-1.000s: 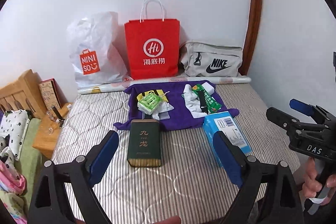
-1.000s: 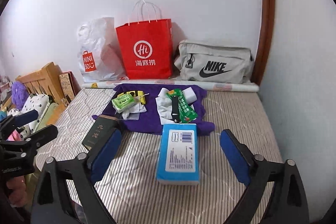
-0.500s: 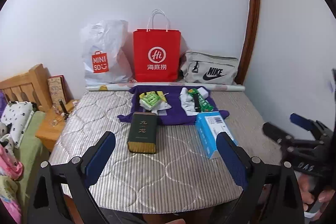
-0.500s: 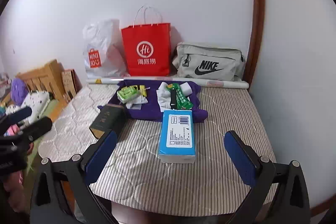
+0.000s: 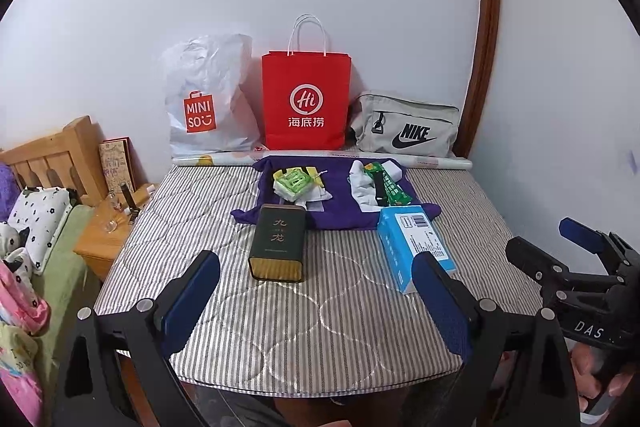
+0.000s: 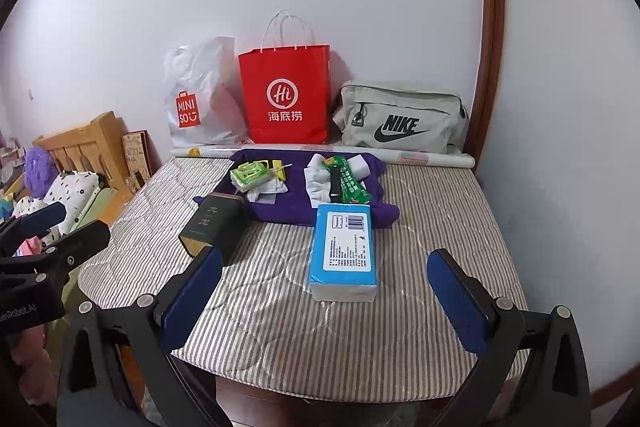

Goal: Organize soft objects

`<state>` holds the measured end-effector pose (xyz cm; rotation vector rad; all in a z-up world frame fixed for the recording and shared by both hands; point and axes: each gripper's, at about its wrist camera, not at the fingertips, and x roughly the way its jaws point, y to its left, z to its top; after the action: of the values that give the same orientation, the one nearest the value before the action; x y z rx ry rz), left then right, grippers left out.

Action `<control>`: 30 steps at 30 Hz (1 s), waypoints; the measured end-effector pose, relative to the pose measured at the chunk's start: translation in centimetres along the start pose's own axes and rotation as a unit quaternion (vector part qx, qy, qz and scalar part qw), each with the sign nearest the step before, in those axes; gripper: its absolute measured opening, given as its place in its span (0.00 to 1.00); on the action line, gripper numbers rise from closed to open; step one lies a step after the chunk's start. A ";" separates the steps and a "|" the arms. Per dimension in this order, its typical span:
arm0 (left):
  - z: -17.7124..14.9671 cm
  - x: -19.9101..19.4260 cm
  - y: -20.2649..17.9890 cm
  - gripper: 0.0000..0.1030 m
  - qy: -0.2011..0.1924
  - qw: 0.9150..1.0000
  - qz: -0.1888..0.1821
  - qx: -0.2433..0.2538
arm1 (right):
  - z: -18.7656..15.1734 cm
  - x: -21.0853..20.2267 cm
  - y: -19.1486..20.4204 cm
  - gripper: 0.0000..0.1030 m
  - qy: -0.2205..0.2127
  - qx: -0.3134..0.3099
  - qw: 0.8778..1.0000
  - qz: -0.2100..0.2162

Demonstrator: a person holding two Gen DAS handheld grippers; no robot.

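My left tongs (image 5: 316,295) and right tongs (image 6: 324,291) both gape apart, empty, above the near edge of the striped mattress (image 6: 280,331). Beyond them lie a dark tin (image 5: 278,241) on the left, a blue tissue pack (image 6: 345,251) on the right, then the purple cloth (image 5: 340,215) bearing white socks (image 5: 362,191), near the far wall

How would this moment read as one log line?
left gripper: open, empty | right gripper: open, empty | blue tissue pack, dark tin: untouched on mattress

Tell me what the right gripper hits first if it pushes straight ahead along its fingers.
Most likely the blue tissue pack: it lies on the striped mattress roughly centred between the open right gripper fingers, nearest in that line. Height is unclear, so it might pass just above.
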<state>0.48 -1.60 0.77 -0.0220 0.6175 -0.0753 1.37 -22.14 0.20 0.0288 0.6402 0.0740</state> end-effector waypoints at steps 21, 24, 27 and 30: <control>-0.3 0.3 -0.6 0.94 0.010 1.000 0.002 0.013 | -0.6 -0.2 -1.3 0.98 0.008 0.019 1.000 0.002; -0.3 0.3 -0.7 0.94 0.011 1.000 0.001 0.015 | -0.7 -0.2 -1.4 0.98 0.008 0.022 1.000 0.001; -0.3 0.2 -0.8 0.94 0.011 1.000 0.002 0.016 | -0.7 -0.2 -1.5 0.98 0.009 0.022 1.000 -0.001; -0.3 0.2 -0.8 0.94 0.010 1.000 -0.001 0.015 | -0.8 -0.4 -1.5 0.98 0.008 0.021 1.000 -0.002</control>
<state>0.45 -2.40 0.43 0.0066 0.6373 -0.0856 0.68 -23.62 -0.28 0.0672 0.6578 0.0566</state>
